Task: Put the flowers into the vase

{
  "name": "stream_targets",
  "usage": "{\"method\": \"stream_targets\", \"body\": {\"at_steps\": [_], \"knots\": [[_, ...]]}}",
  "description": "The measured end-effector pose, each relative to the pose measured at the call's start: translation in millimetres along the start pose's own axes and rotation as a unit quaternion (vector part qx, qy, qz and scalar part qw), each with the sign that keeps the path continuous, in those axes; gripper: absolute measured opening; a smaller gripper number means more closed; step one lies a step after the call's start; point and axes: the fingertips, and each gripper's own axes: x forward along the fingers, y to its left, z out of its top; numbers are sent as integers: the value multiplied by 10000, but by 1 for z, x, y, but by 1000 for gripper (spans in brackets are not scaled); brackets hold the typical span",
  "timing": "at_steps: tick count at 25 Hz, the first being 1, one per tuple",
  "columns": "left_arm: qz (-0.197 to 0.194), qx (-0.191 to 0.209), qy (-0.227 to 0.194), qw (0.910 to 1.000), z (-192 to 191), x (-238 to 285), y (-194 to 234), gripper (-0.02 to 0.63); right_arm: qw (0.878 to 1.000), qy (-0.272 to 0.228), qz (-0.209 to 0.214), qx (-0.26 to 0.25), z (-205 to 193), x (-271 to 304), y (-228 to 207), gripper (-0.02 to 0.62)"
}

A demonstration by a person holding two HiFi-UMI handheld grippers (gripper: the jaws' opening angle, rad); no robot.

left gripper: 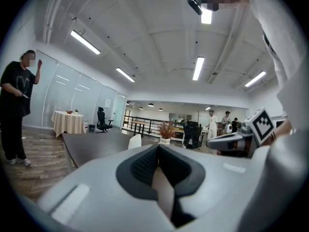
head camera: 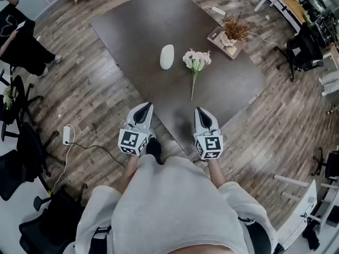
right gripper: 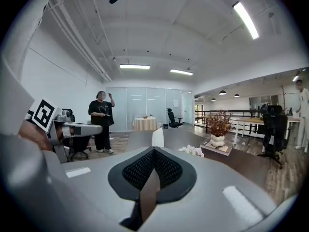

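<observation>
The job has not really started yet. The pink and white flowers (head camera: 196,61) lie flat on the dark worktop (head camera: 132,25). Their blooms are on the far side and the green stem points to the near edge. The white vase (head camera: 167,56) stands just left of the flowers and does not touch them. No flowers are in it.

The left tongs (head camera: 144,111) and the right tongs (head camera: 203,116) hang side by side at the near edge of the worktop, well short of the flowers. Both are pressed together and pinch nothing.

A pot of dry brown plants (head camera: 234,32) sits near the far right corner. I think it is not part of the job.

Everything is left to do. One pair of tongs must open, pinch the stem, lift the flowers and drop the stem into the vase.
</observation>
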Motion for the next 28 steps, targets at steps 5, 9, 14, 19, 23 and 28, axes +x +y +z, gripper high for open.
{"method": "stream_targets", "body": {"at_steps": [5, 9, 14, 19, 23, 28], "knots": [[-276, 38, 63, 9996, 11, 34, 40, 11, 9995, 79, -282, 74, 13, 45, -2, -2], [-503, 18, 108, 9987, 14, 54, 68, 11, 9988, 125, -473, 95, 21, 76, 1, -2], [-738, -17, 217, 9970, 7, 74, 96, 11, 9976, 193, -650, 156, 20, 100, 10, -3], [-975, -47, 240, 9949, 4, 92, 97, 11, 9958, 285, -865, 120, 21, 99, 2, -2], [-1011, 3, 247, 9946, 3, 104, 94, 11, 9953, 244, -935, 88, 25, 98, -11, -2], [-880, 66, 312, 9956, 0, 112, 89, 11, 9958, 247, -874, 120, 23, 101, -27, -2]]}}
